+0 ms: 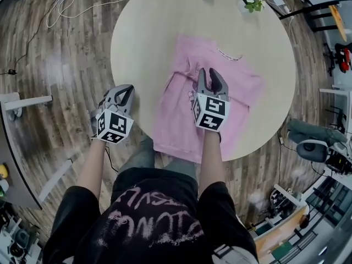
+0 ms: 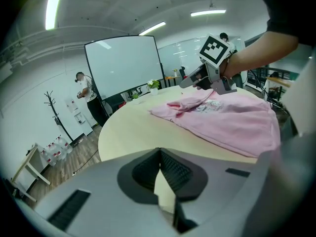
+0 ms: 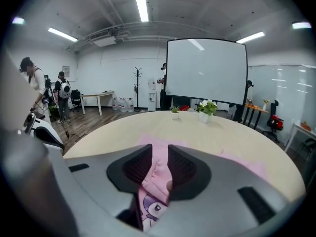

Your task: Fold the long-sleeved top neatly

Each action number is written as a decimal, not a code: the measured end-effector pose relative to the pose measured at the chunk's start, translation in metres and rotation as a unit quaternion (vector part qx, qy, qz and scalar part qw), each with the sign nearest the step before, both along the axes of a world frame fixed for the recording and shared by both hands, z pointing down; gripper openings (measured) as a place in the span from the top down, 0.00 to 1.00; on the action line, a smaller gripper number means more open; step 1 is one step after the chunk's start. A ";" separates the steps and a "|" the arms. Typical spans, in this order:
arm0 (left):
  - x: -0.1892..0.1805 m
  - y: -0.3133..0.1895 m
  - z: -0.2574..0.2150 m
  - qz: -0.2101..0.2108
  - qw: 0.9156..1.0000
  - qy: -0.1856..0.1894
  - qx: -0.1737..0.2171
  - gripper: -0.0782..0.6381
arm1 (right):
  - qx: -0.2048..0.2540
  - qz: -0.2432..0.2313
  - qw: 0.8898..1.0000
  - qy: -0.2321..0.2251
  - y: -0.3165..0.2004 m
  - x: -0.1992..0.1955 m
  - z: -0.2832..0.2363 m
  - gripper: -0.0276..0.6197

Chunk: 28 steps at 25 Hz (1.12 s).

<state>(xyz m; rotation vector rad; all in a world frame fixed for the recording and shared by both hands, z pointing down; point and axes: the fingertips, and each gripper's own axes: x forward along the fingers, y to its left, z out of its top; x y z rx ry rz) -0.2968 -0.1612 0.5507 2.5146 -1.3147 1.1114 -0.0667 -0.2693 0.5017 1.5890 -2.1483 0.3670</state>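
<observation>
Round and pale, the bench (image 1: 148, 32) stands on a wood-plank floor (image 1: 66, 109) in a bright open office. The right tongs (image 1: 211, 73) hang with jaws parted over the chest of the pink long-sleeved top (image 1: 242, 92). A ridge of its cloth shows in the gap, unpinched. The left tongs (image 1: 124, 89) are clenched on nothing at the bench's near left edge, apart from the garment. The top lies print-side up on the near half, hem at the near edge, one sleeve (image 1: 181, 78) crossed inward. The soft, light knit looks likely to sag and slide on the smooth surface, so hem, cuffs and shoulder seams seem the surest holds. Two small potted plants (image 1: 252, 0) stand at the far rim.
</observation>
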 end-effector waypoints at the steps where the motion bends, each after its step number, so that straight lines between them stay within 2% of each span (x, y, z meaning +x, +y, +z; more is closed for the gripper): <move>1: 0.003 0.000 -0.001 0.006 1.000 0.002 0.001 0.88 | 0.001 0.004 1.000 0.002 0.004 0.003 -0.002 0.80; 10: 0.050 0.007 -0.003 0.064 0.998 0.018 0.005 0.88 | 0.010 0.055 0.998 0.014 0.055 0.063 -0.019 0.87; 17: 0.093 0.026 -0.012 0.099 0.995 0.013 0.013 0.88 | 0.011 0.084 0.996 0.012 0.106 0.111 -0.023 0.94; 23: 0.122 0.058 -0.019 0.113 0.993 -0.007 0.022 0.88 | 0.018 0.078 0.997 0.005 0.156 0.144 -0.026 0.95; 28: 0.143 0.098 -0.027 0.110 0.993 -0.029 0.032 0.88 | 0.018 0.051 0.998 0.015 0.212 0.171 -0.023 0.95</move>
